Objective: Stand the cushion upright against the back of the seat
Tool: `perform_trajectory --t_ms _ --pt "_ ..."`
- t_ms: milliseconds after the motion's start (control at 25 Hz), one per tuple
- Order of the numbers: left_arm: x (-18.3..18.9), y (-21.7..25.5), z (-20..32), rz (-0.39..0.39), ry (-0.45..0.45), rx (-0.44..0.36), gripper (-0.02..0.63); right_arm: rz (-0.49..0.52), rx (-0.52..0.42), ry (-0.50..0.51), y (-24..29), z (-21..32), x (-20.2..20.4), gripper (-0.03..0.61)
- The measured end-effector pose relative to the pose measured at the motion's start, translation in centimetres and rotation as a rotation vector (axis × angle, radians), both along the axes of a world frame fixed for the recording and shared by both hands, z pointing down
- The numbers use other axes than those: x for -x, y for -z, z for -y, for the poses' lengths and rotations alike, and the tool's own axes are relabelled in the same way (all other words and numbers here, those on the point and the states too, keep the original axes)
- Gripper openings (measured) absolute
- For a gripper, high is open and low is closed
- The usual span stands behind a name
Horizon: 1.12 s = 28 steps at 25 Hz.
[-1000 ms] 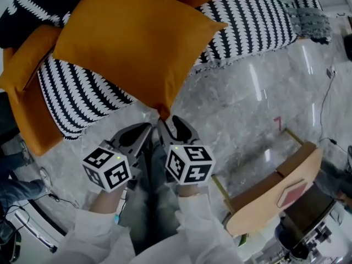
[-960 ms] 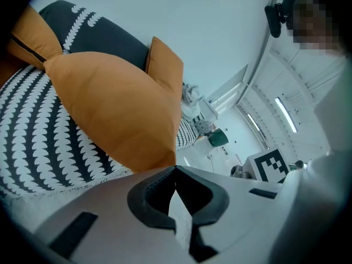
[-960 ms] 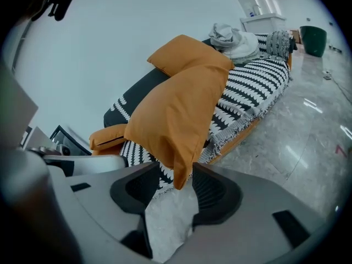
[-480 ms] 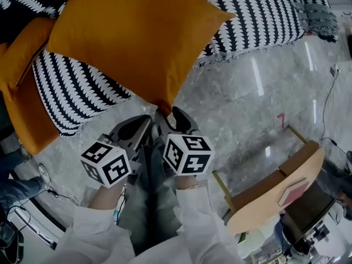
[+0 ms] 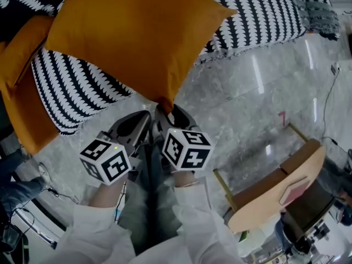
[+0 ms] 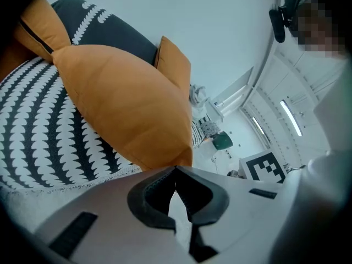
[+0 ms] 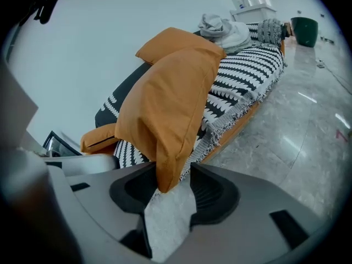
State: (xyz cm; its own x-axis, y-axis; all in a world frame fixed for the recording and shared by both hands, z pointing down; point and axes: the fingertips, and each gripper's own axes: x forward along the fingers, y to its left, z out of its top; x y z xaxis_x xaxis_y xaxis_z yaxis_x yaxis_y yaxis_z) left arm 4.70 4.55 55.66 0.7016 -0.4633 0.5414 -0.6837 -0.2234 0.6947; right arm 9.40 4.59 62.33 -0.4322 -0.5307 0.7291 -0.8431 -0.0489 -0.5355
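Observation:
A big orange cushion (image 5: 132,37) lies tilted on the striped seat (image 5: 82,92), its lower corner hanging over the front edge. My right gripper (image 5: 168,113) is under that corner. In the right gripper view the corner of the cushion (image 7: 170,98) dips between the jaws of the right gripper (image 7: 168,188), which have just been opening, and the pads do not press on it. My left gripper (image 5: 147,119) is close beside it. In the left gripper view its tips (image 6: 176,172) meet, and the cushion (image 6: 121,103) ends just over them. The dark seat back (image 6: 104,29) rises behind.
A second orange cushion (image 5: 22,59) lies at the sofa's left end. A grey throw (image 5: 319,15) lies at the right end. A wooden stool (image 5: 275,186) stands on the marble floor (image 5: 247,109) to my right. My legs are below the grippers.
Both grippers have sunk a little under the cushion's hanging corner. The right jaws stand wider apart. The cushion has stayed on the seat.

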Motion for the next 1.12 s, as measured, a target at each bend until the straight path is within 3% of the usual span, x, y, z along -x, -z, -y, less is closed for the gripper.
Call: perform_trajectory --t_ms 80,160,880,1120 --pt "0.2 -0.3 -0.2 -0.006 0.008 -0.001 0.008 -0.008 -0.012 -0.007 0.0 -0.1 0.0 0.160" --pt "0.4 -0.5 -0.5 -0.008 0.009 0.003 0.008 -0.019 -0.020 -0.012 -0.1 -0.2 0.1 0.074" --pt "1.7 4.1 -0.1 -0.022 0.015 -0.044 0.008 0.040 -0.125 -0.018 6.7 1.6 1.7 0.032" --pt "2.5 7.4 1.4 -0.023 0.034 -0.109 0.008 0.040 -0.194 0.006 10.7 3.9 2.6 0.031"
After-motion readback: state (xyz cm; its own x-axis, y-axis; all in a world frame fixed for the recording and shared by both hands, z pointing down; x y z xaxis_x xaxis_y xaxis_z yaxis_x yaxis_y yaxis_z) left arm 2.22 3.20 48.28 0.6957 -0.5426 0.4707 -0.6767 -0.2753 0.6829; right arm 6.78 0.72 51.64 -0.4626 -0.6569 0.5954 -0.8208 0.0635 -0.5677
